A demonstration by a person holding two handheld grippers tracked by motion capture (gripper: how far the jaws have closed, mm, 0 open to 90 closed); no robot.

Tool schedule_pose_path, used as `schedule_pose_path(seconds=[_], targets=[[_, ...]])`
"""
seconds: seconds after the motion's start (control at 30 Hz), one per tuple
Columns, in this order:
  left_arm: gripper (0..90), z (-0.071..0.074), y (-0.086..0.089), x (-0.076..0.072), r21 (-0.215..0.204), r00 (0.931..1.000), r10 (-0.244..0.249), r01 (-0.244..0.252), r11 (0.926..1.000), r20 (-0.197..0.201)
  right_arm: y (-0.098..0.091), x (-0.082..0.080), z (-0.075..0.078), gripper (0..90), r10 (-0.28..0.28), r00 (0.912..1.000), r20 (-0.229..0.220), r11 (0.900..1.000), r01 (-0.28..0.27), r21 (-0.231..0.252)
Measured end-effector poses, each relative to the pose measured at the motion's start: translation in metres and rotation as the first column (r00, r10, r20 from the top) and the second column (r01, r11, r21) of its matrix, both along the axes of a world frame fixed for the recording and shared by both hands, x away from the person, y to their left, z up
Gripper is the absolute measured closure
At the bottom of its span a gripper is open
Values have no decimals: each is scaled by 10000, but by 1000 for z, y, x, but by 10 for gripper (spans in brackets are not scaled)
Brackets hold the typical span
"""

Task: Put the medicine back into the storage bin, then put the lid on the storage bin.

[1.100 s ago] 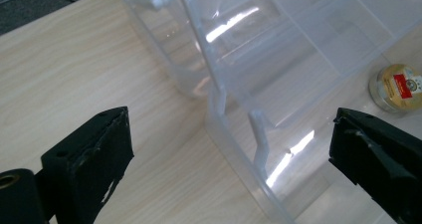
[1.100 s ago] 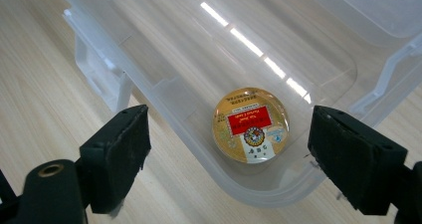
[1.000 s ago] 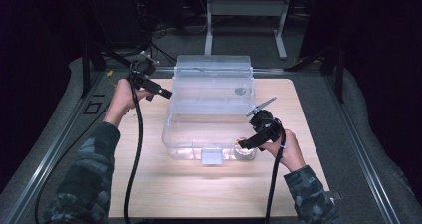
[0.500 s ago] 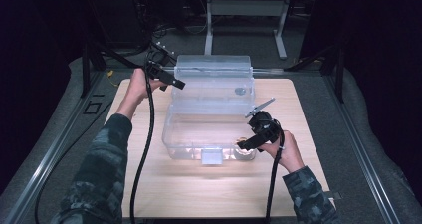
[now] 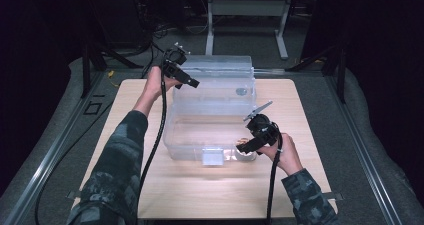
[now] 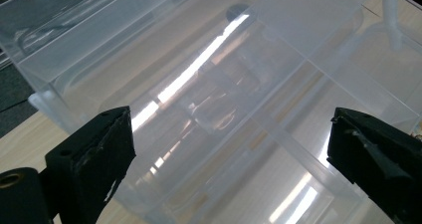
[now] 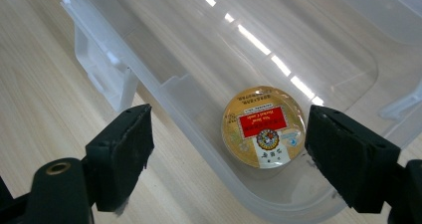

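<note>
Two tongs are standing open and empty: the right tongs (image 7: 226, 149) are hovering directly above the round tin (image 7: 263, 126) lying flat in the clear box's (image 5: 190, 140) near right corner, while the left tongs (image 5: 186, 78) are reaching toward the raised lid (image 6: 164, 59) farther back

Light wooden rectangular tabletop (image 5: 210, 195), pale grain, set on a grey padded surround (image 5: 360, 150) with a metal rail (image 5: 45, 160) along its left side. White metal frame stand (image 5: 245, 15) on the dark floor beyond the far edge, with black cables (image 5: 160, 32) looped beside it. Small black square outline (image 5: 94, 107) marked on the grey surround at left.
</note>
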State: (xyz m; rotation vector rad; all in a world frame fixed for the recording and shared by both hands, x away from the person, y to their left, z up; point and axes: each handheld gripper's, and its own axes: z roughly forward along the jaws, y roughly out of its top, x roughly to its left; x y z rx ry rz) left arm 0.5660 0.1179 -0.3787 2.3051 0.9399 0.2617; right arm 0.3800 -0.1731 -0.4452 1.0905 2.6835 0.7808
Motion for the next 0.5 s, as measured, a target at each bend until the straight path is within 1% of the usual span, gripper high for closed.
schedule_pose_path(seconds=[0.03,0.13,0.17,0.2,0.23,0.3,0.33,0.37,0.4,0.43,0.5], targets=[[52,-2,-2,1,102,10000,1,-1,9999,24,0,0,-1,186,2,10000,-26,10000,-2,42],[72,-10,-9,7,257,10000,-49,51,9997,-70,2,0,-3,186,85,9999,-87,10000,-85,42],[80,-12,-10,8,170,9999,-66,68,9998,-118,3,0,-4,187,101,9999,-89,9999,-100,79],[94,-14,-12,9,222,9999,-110,113,9997,-109,4,0,-4,188,62,9999,-94,10000,-61,48],[113,-16,-14,10,297,9999,-112,114,9995,-76,4,0,-4,191,136,9999,-92,9999,-135,90],[149,-18,-18,10,219,9999,-148,148,9996,-16,6,-1,-5,204,158,9999,-58,9999,-158,10],[169,-19,-20,10,256,9999,-139,139,9996,13,7,-2,-7,211,202,9998,-96,9998,-202,20],[218,-20,-21,10,349,9998,-185,184,9992,22,8,-3,-8,225,216,9996,-166,9998,-216,7],[263,-20,-21,10,465,9998,-185,183,9987,32,8,-3,-8,243,178,9998,-131,9998,-179,-74],[284,-20,-22,10,534,9998,-214,210,9984,58,8,-3,-9,252,138,9999,-99,9999,-139,-83],[320,-19,-21,9,523,9995,-309,306,9982,49,9,-3,-11,294,73,9999,-106,9999,-74,-87]])
